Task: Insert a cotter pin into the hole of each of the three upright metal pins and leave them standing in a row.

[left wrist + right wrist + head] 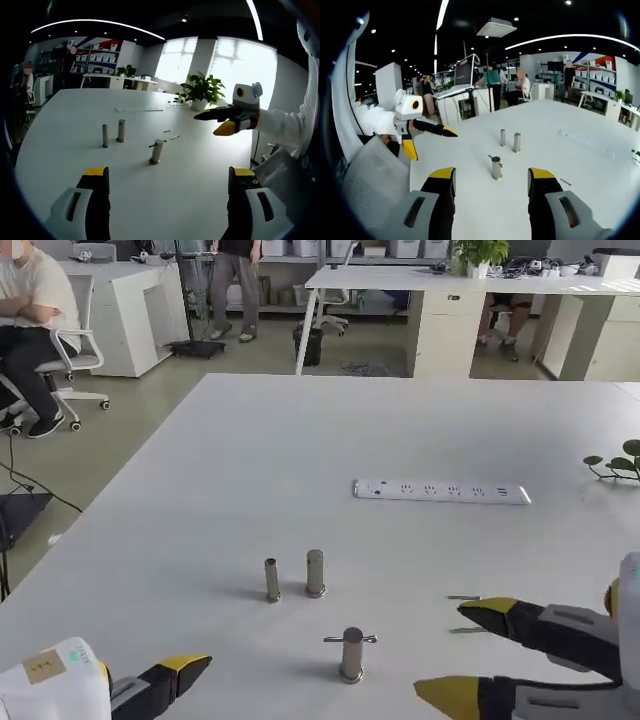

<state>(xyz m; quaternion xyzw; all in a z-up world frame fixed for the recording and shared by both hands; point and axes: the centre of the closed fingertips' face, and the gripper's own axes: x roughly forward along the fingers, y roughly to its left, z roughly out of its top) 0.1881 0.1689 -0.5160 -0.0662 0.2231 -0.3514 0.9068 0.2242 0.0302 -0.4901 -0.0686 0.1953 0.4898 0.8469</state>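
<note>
Both empty and wide open, our left gripper (169,174) and right gripper (440,650) flank the fitted metal pin (351,653); two bare metal pins (272,580) (315,573) stand behind it, and the loose cotter pins (463,597), lying flat beside the right jaws, may, we judge, slip our pinch.

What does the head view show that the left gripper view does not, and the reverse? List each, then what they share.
Head view: a black bin across the room, and the socket holes on the power strip.
Left gripper view: bright windows and the plant's white pot.
Both: three upright metal pins, the nearest pin with a cotter pin through it, two loose cotter pins on the table, and the open right gripper.
</note>
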